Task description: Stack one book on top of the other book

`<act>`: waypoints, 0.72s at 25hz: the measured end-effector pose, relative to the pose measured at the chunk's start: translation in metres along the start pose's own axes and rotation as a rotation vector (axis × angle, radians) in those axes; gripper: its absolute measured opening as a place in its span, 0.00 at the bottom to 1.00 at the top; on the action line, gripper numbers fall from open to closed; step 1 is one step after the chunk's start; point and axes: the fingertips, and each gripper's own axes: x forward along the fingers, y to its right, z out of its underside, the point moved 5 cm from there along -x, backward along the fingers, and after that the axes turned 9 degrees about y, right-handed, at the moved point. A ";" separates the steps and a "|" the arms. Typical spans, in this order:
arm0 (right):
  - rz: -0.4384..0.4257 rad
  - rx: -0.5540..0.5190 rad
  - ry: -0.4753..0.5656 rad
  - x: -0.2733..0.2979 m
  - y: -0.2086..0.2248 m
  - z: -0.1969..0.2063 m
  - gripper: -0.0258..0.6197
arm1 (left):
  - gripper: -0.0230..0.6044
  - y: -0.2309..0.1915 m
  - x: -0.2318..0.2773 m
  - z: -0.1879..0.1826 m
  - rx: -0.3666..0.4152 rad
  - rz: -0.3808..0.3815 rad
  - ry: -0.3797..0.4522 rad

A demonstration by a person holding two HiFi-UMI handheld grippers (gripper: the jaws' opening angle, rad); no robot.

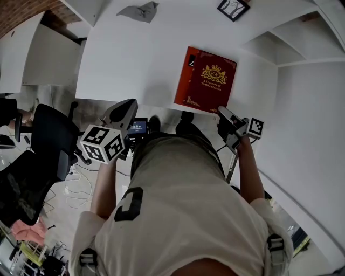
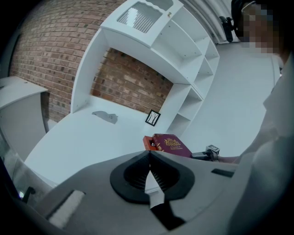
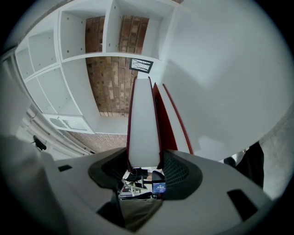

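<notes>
Your right gripper (image 3: 144, 159) is clenched on the dark red book (image 1: 211, 81). In the right gripper view its white page block fills the gap between the two jaws, with a red cover against each pad. The gripper is rolled onto its side, so the book stands on edge in that view and runs straight away from the jaws towards the shelves (image 3: 43, 69). In the head view the jaws meet the book at its near right corner, at the front edge of the white desk (image 1: 124, 54).

That book, with a gold crest on its cover, lies flat on top of the orange-red book (image 1: 189, 61). Only a strip of the lower book shows, along the left side. Both sit on the right part of the desk, near its front edge.

Your left gripper (image 1: 127, 108) has its jaws pressed together with nothing between them. It hangs off the desk's front edge, well apart from the books and to their left, with its marker cube (image 1: 102, 143) nearest you.

Farther back on the desk lie a crumpled grey thing (image 1: 139, 11) and a small framed picture (image 1: 233, 8). A black office chair (image 1: 51, 141) stands at your left.
</notes>
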 end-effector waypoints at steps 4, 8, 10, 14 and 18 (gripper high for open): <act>0.003 -0.006 -0.003 0.001 0.001 -0.001 0.37 | 0.04 0.001 -0.001 0.002 -0.001 0.002 -0.006; 0.012 -0.024 -0.009 0.005 0.001 -0.001 0.37 | 0.04 0.000 -0.003 0.004 -0.001 0.007 -0.010; 0.020 -0.046 -0.020 0.006 0.001 -0.001 0.37 | 0.04 0.001 -0.003 0.003 0.003 0.010 -0.010; 0.026 -0.061 -0.031 0.007 -0.001 -0.003 0.37 | 0.04 0.002 -0.004 -0.001 0.013 0.014 -0.006; 0.028 -0.066 -0.041 0.008 -0.002 -0.004 0.37 | 0.04 0.004 -0.004 -0.003 0.019 0.017 -0.004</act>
